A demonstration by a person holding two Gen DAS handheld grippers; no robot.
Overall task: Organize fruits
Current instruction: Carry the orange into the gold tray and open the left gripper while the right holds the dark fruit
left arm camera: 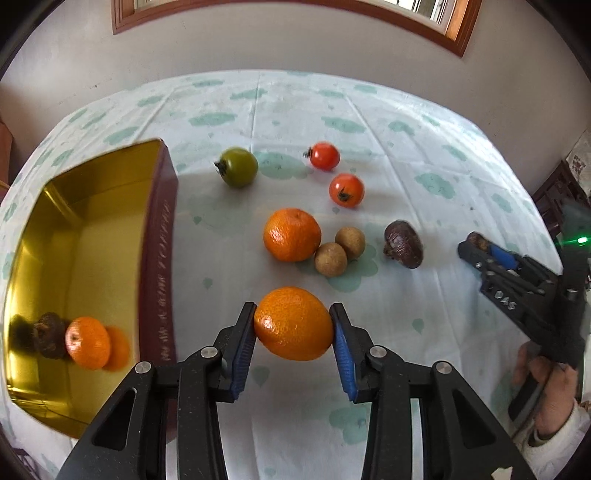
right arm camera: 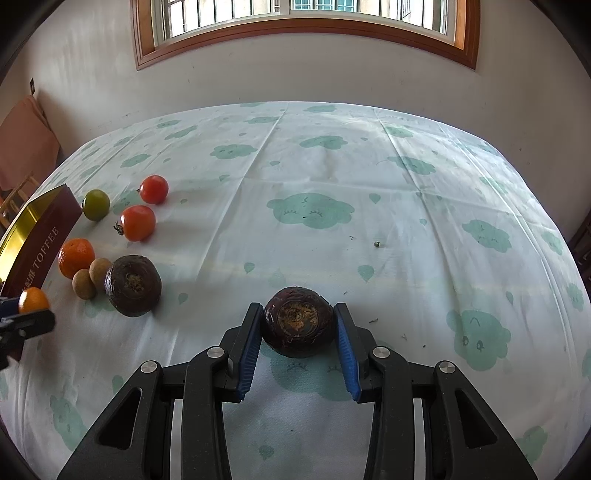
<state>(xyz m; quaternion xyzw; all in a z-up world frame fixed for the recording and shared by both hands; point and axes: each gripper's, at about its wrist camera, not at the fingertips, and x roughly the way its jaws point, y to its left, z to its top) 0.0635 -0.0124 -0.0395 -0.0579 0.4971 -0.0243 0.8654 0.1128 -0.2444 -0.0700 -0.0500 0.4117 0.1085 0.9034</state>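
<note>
My left gripper [left arm camera: 293, 308] is shut on an orange [left arm camera: 293, 324], held a little above the cloth to the right of an open toffee tin [left arm camera: 157, 258]. The tin has a gold inside and holds another orange [left arm camera: 88, 341] and a dark brown fruit [left arm camera: 48, 334]. My right gripper [right arm camera: 297, 308] is shut on a dark purple fruit [right arm camera: 298, 321] close over the cloth. In the left wrist view the right gripper [left arm camera: 476, 243] is at the far right, with a hand on its handle. Loose on the cloth lie an orange [left arm camera: 291, 234], two small brown fruits [left arm camera: 330, 258], a dark purple fruit [left arm camera: 402, 243], two red tomatoes [left arm camera: 346, 189] and a green tomato [left arm camera: 238, 167].
The table wears a pale cloth [right arm camera: 332, 166] with green cloud prints, and its far edge meets a white wall under a wooden-framed window [right arm camera: 303, 22]. The loose fruits cluster beside the tin. A folded chair [right arm camera: 22, 147] stands at the left.
</note>
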